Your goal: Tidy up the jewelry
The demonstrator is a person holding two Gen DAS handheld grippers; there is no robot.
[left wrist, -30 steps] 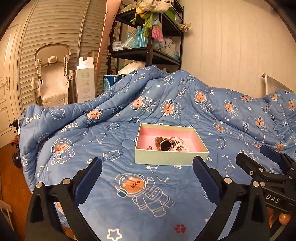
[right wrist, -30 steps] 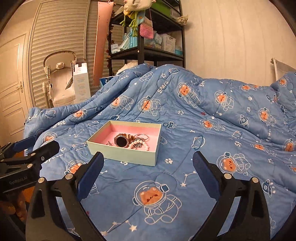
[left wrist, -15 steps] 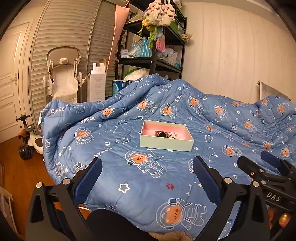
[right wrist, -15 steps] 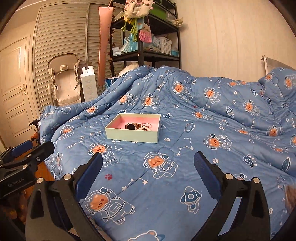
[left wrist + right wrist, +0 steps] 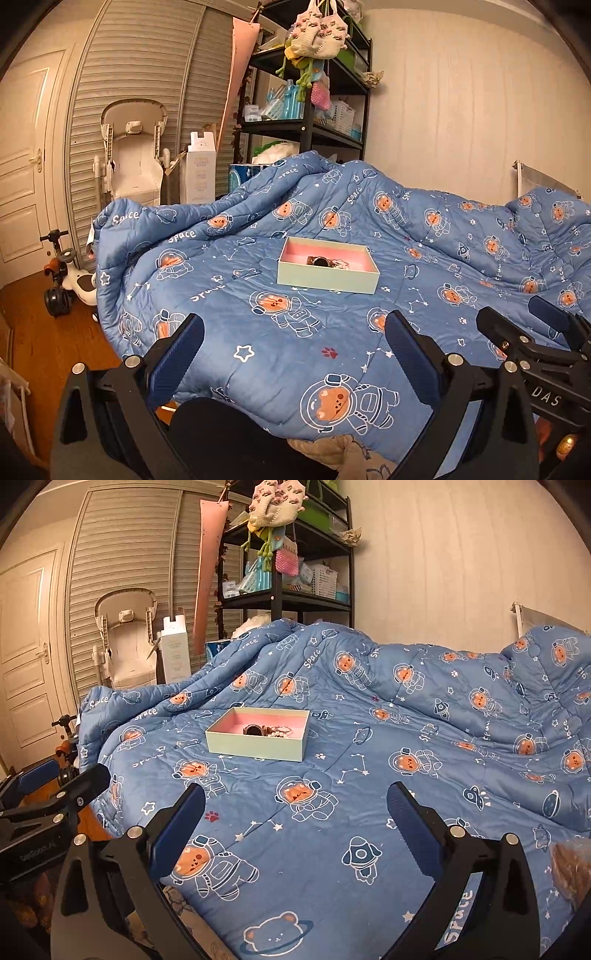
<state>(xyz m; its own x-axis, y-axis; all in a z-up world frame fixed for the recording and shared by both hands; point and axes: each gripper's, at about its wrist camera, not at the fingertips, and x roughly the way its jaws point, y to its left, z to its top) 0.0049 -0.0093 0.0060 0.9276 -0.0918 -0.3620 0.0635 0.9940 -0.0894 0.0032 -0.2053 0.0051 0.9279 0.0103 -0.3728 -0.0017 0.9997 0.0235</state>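
Note:
A pale green box (image 5: 327, 277) (image 5: 256, 746) with a pink lining rests on the blue space-print quilt (image 5: 332, 332) (image 5: 369, 775). Inside it lie a dark round watch (image 5: 320, 261) (image 5: 254, 730) and a small heap of beaded bracelets (image 5: 341, 263) (image 5: 277, 732). My left gripper (image 5: 293, 350) hangs open near the bed's front edge, well short of the box. My right gripper (image 5: 295, 823) is open too, over the quilt and far back from the box. Neither holds anything. In the left wrist view the right gripper (image 5: 532, 332) shows at the right; in the right wrist view the left gripper (image 5: 55, 786) shows at the left.
A black shelf rack (image 5: 306, 122) (image 5: 280, 587) full of small items stands behind the bed. A folded high chair (image 5: 133, 155) and a white carton (image 5: 201, 173) lean on the slatted doors. A ride-on toy (image 5: 66, 280) sits on the wood floor at left.
Both grippers have pulled back from the box toward the bed's front edge, so the box looks smaller and farther off. Their fingers stayed open. The jewelry stayed in the box.

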